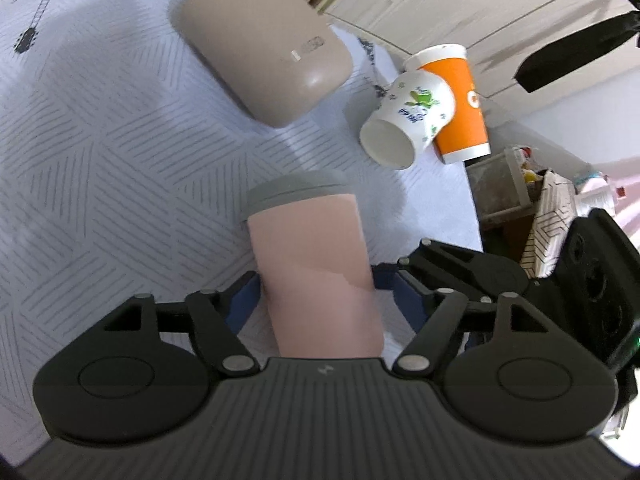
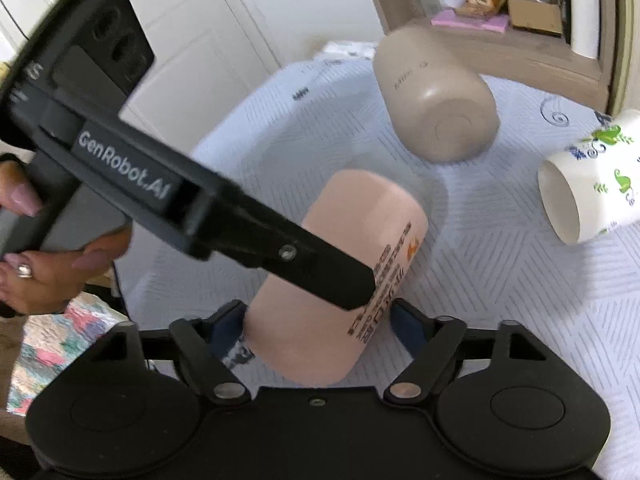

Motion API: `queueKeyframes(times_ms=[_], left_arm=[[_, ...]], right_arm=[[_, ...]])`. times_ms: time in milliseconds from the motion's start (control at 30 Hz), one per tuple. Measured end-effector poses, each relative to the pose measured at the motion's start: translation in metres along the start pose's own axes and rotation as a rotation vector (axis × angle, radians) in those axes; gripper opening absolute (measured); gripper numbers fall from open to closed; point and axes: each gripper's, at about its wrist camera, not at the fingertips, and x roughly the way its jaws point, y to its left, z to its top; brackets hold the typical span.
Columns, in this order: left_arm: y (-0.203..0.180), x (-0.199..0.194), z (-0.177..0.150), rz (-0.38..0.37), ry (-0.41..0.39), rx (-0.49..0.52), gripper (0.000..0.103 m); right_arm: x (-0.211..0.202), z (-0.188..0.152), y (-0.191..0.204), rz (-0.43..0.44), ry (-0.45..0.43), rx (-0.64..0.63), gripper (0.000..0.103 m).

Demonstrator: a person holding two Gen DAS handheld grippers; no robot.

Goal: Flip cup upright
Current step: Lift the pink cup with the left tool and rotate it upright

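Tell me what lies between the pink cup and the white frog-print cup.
Nothing but bare patterned cloth lies between the pink cup and the frog-print cup; the left wrist view shows this stretch clearly.

A large beige container (image 1: 266,42) lies on its side on the patterned white cloth (image 1: 92,152); near it a frog-printed white paper cup (image 1: 406,120) lies tipped against an inverted orange cup (image 1: 460,100), by a cluttered wooden shelf (image 2: 520,12)

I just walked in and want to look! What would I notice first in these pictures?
The pink cup with a grey lid, right in the middle, squeezed by both the left claw and the right claw. Behind it, a frog-printed paper cup lies tipped against an orange cup.
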Motion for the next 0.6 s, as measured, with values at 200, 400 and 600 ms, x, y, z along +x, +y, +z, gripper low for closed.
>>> queueKeyframes(times_ms=[200, 400, 600], left_arm=[[0.004, 0.002, 0.006, -0.011, -0.017, 0.023, 0.075], [0.015, 0.008, 0.016, -0.020, -0.025, 0.018, 0.075], [0.014, 0.013, 0.015, -0.041, -0.039, 0.025, 0.067]], right_arm=[[-0.014, -0.002, -0.015, 0.021, -0.019, 0.027, 0.094], [-0.012, 0.001, -0.034, 0.072, -0.028, 0.115, 0.093], [-0.017, -0.004, -0.041, 0.121, -0.056, 0.166, 0.079]])
